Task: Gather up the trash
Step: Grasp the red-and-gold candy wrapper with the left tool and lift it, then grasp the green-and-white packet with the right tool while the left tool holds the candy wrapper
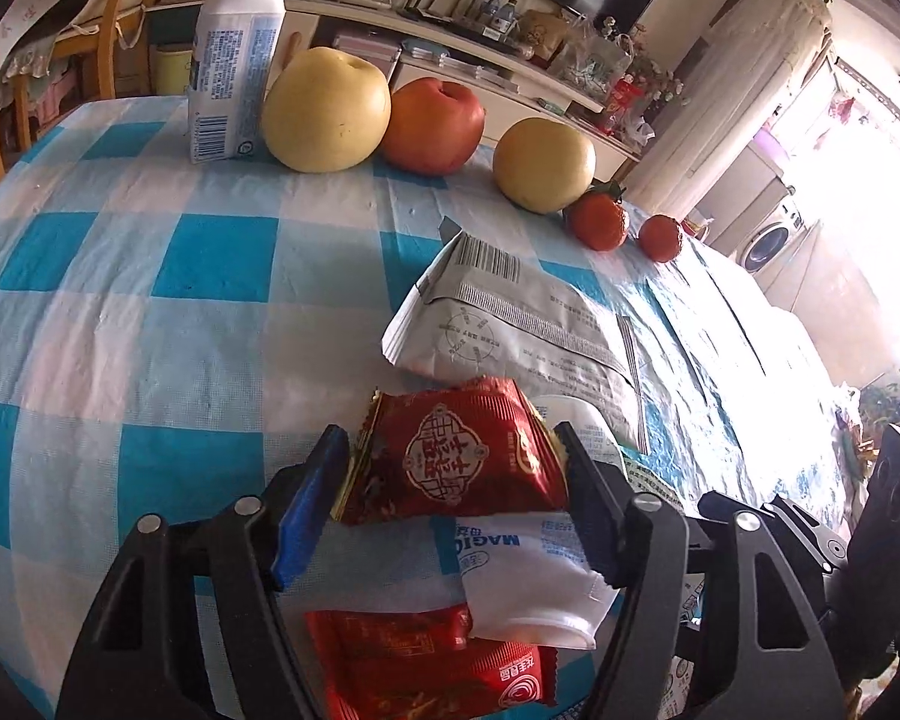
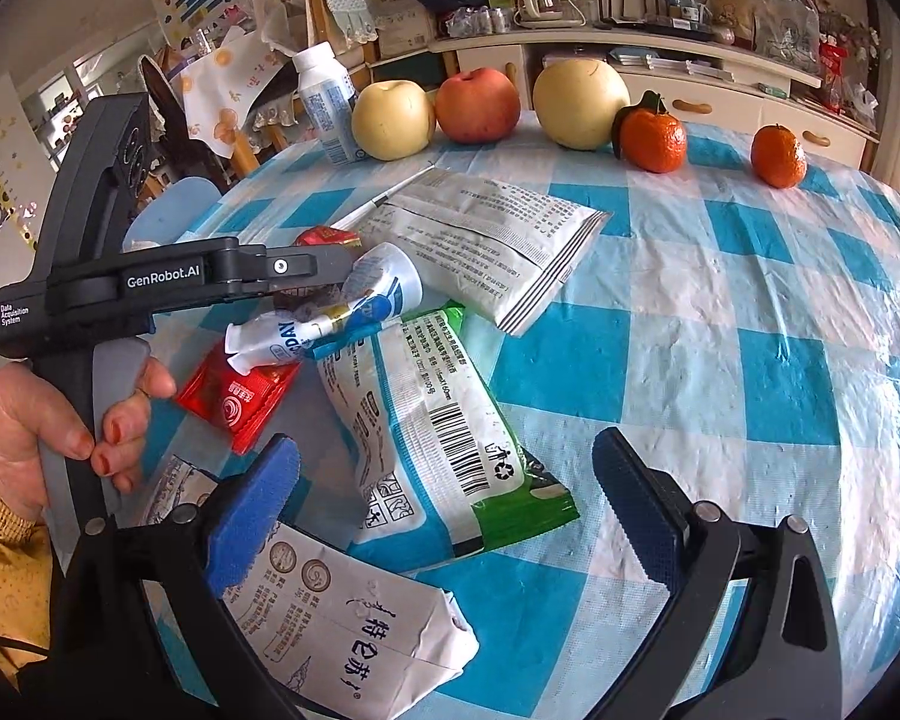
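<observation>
The left gripper (image 1: 456, 468) is tilted down, half closed around a dark red wrapper (image 1: 450, 462); contact of the pads cannot be told. The right gripper (image 2: 444, 510) is held spread and empty, with the white carton (image 2: 354, 618) partly hidden below it.

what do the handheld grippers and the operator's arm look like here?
Left gripper: black plastic frame, silver rivets, blue ribbed pads; white "GenRobot.AI" and "Data Acquisition System" lettering on its side, grey handle. Right gripper has the same build. Left hand: painted nails, mustard patterned sleeve.

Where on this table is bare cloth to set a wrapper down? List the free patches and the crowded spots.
Free: the checkered tablecloth right of the grey pouch, below the two oranges; also the cloth in front of the milk bottle in the left wrist view. Crowded: the wrapper pile around the left claw, and the fruit row along the far edge.
</observation>
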A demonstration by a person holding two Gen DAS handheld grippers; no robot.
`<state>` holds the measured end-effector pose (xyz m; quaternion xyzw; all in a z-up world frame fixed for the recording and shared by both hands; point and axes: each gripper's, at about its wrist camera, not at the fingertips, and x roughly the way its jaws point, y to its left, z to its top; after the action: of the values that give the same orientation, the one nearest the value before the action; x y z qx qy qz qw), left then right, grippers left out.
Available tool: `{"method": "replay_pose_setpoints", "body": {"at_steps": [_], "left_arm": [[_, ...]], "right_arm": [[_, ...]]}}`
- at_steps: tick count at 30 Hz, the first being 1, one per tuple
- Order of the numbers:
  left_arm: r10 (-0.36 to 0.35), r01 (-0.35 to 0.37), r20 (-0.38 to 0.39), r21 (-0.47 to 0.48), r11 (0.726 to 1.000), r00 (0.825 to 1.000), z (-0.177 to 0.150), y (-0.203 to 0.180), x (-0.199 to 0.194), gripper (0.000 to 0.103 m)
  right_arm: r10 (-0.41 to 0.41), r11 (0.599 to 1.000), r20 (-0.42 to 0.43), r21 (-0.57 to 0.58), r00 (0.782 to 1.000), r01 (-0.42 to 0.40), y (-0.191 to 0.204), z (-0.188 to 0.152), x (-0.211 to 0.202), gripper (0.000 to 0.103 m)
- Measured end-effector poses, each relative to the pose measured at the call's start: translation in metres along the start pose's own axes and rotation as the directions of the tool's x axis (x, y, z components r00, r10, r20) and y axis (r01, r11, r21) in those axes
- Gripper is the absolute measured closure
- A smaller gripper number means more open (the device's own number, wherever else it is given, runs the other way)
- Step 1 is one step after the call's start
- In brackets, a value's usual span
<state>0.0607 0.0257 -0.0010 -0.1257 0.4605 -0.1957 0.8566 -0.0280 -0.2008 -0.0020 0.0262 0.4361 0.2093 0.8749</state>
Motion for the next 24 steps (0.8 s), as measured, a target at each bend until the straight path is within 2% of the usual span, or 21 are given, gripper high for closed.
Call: {"method": "replay_pose_setpoints", "body": {"at_steps": [1,5,6,14,15,18,21,24], "left_arm": [[0.017,-0.017,0.000,0.003,1.000,1.000,0.000,0.000,0.001,0.047],[0.060,-0.060,0.008,0.043,0.997,0.998,-0.001,-0.007,0.000,0.052],[0.062,-0.063,0.013,0.049,0.997,0.998,-0.002,-0.008,-0.003,0.056],[0.103,-0.104,0.019,0.076,0.992,0.995,-0.006,-0.013,-0.009,0.057],[0.108,-0.109,0.023,0.077,0.991,0.994,-0.008,-0.013,-0.011,0.057],[0.113,-0.116,0.038,0.081,0.990,0.993,-0.013,-0.011,-0.021,0.057],[0.118,-0.123,0.058,0.090,0.988,0.991,-0.019,-0.014,-0.036,0.057],[0.122,-0.130,0.080,0.096,0.987,0.989,-0.027,-0.016,-0.052,0.057]], "right_arm": [[0.001,1.000,-0.002,-0.001,1.000,-0.001,0.000,0.000,0.001,0.004],[-0.010,1.000,-0.006,-0.005,1.000,0.010,0.000,0.000,0.003,0.004],[-0.011,1.000,-0.008,-0.003,1.000,0.011,0.000,0.000,0.003,0.004],[-0.044,0.999,-0.012,-0.028,0.999,0.044,0.004,-0.001,0.010,0.006],[-0.051,0.998,-0.011,-0.033,0.999,0.051,0.004,-0.001,0.010,0.007],[-0.078,0.996,0.001,-0.044,0.997,0.078,0.004,-0.001,0.009,0.024],[-0.076,0.996,0.005,-0.043,0.997,0.076,0.003,-0.002,0.009,0.025],[-0.064,0.997,0.010,-0.047,0.998,0.064,0.003,-0.002,0.008,0.033]]}}
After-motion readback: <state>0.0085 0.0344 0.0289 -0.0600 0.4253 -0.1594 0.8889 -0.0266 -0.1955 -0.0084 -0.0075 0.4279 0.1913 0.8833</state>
